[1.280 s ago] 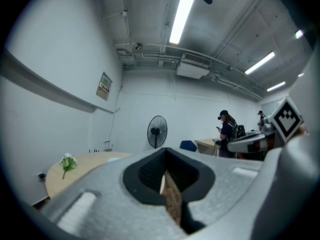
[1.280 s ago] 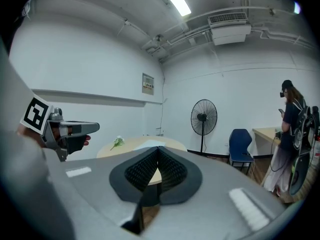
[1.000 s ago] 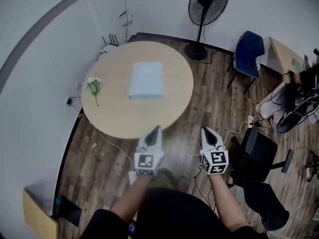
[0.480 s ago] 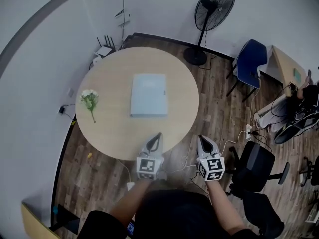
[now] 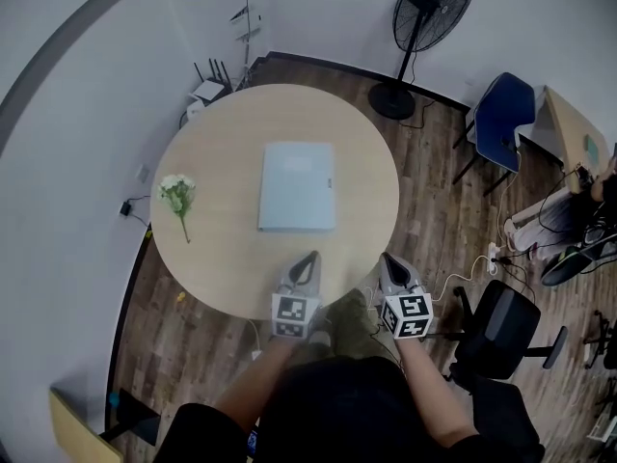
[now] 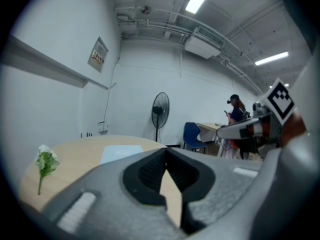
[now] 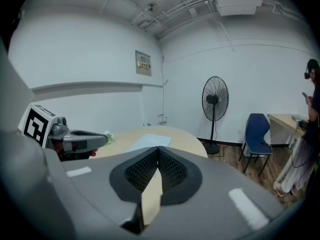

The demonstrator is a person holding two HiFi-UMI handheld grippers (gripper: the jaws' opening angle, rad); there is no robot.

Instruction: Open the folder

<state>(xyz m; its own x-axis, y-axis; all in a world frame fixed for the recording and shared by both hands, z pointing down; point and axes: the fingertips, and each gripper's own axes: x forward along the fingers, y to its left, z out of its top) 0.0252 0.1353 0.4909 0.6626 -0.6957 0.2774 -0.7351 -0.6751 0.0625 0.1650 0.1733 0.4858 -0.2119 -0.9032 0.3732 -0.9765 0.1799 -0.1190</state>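
A pale blue folder lies shut and flat in the middle of the round wooden table. It also shows as a pale patch in the left gripper view and in the right gripper view. My left gripper is shut and empty over the table's near edge, a short way in front of the folder. Beside it to the right, my right gripper is shut and empty too, at the table's rim above the floor.
A small white flower sprig lies on the table's left side. A standing fan, a blue chair and a black office chair stand to the right. Cables cross the wooden floor. A person stands at a desk at the far right.
Both grippers have come closer to the table, side by side and still shut. The table and folder now sit nearer and larger in the head view.
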